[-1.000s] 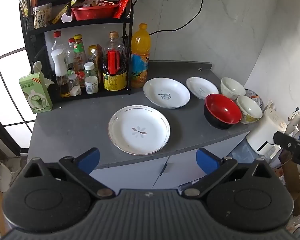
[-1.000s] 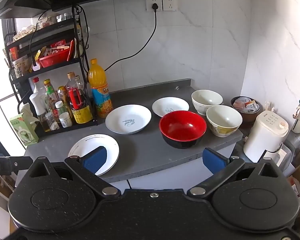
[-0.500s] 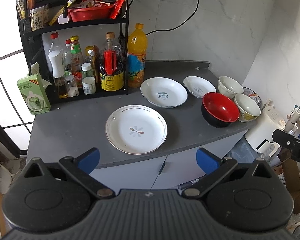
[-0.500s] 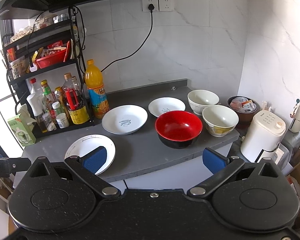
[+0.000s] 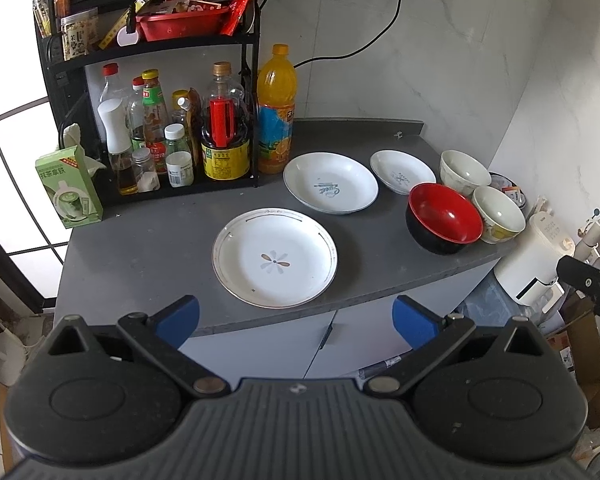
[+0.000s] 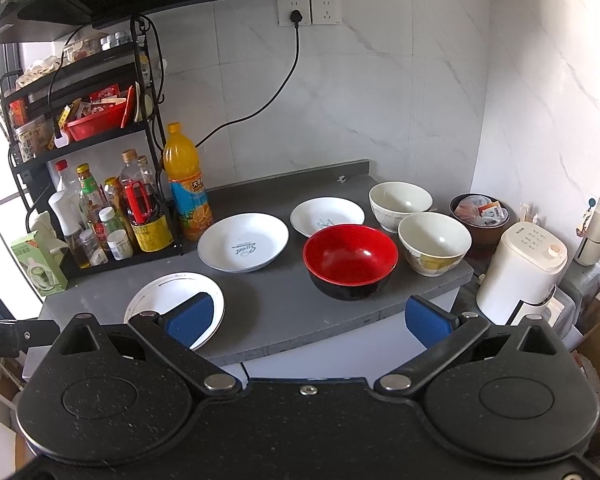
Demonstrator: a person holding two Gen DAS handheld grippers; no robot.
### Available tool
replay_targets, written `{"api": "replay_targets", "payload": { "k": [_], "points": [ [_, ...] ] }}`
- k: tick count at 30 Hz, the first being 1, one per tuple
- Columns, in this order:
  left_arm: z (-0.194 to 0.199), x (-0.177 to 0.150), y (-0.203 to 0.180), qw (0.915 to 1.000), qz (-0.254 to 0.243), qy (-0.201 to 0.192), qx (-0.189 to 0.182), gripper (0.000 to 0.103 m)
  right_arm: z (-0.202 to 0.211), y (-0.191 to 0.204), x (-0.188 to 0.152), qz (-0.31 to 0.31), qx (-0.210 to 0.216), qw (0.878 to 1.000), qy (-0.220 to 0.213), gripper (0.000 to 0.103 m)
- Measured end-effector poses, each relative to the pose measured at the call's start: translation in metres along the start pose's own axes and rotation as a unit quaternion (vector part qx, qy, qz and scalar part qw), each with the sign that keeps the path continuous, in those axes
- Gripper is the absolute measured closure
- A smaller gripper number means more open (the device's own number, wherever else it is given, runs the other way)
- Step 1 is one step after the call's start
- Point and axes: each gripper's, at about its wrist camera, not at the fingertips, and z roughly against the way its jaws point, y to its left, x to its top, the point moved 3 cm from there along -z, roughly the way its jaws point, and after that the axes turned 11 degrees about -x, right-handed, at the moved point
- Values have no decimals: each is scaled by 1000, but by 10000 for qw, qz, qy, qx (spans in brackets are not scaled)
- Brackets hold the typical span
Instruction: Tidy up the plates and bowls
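Nothing is gathered yet: three plates lie apart on the grey counter (image 5: 148, 248), the flower plate (image 5: 274, 257) nearest its front edge, the deep plate (image 5: 330, 182) and the small plate (image 5: 402, 171) behind, with the red bowl (image 6: 350, 261) and two cream bowls (image 6: 434, 242) to the right. The left gripper (image 5: 296, 314) and right gripper (image 6: 307, 316) hang off the counter's front, both spread wide and empty. The next move likely calls for closing on one plate's rim to begin a stack.

Daylight enters from the window (image 5: 4, 128) at left, blown out to white. The table (image 5: 148, 240) is evenly lit with soft shadows. Focus is sharp; fisheye distortion bends edges, with dark corners.
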Motion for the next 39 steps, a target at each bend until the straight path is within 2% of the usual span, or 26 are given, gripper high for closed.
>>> {"api": "replay_targets", "payload": {
  "k": [20,39],
  "points": [
    [-4,1,2,10000,63,-3,26,1,-2,1,-1,-20,-10,10000,15,0],
    [-9,4,-5,9997,173,-21,155,1,-15,-4,2,83,160,9998,74,0]
  ]
}}
